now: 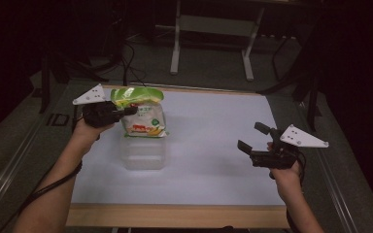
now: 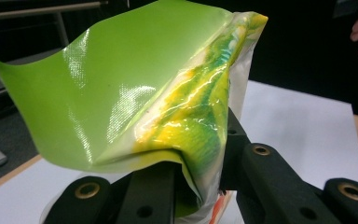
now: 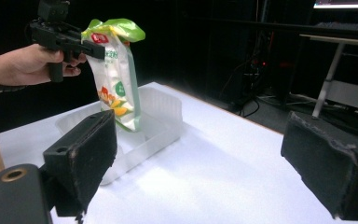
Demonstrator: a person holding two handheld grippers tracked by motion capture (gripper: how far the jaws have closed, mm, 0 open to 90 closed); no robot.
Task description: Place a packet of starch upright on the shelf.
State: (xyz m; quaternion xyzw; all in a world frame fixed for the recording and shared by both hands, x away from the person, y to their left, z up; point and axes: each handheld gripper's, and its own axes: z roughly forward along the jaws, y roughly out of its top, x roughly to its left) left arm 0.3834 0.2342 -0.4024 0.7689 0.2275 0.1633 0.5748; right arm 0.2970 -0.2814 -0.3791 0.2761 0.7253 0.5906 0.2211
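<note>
Left gripper point(image 1: 126, 111): its jaws are closed on the upper part of the bag point(image 1: 140, 114), just under the green top flap; the left gripper view shows the film pinched and creased between them.
Right gripper point(image 1: 252, 138): jaws spread wide with nothing between them, held above the table point(image 1: 213, 160) on the person's right, well apart from the bag.
Where the bag is: it hangs upright from the left gripper, its bottom edge over or just inside the far end of the clear plastic tray point(image 1: 144, 153); whether it touches the tray floor cannot be told.
Bag material: glossy printed film, green at the top, white and yellow lower down; it looks thin, soft and slippery, and it buckles where it is gripped.
Weight: it hangs straight with a filled lower part, so it probably carries some loose contents, yet one gripper holds it up, which suggests it is fairly light.
Fragility: the film seems unlikely to break, but a hard squeeze lower down could crush whatever is inside.
Where to hold: the flat sealed band near the top looks the safest place, as the film there is doubled and empty.
Risk: slick film may slide out of the pads if the bag swings.
Tray: translucent, thin-walled, lying on the white table top; it probably shifts easily if knocked.
</note>
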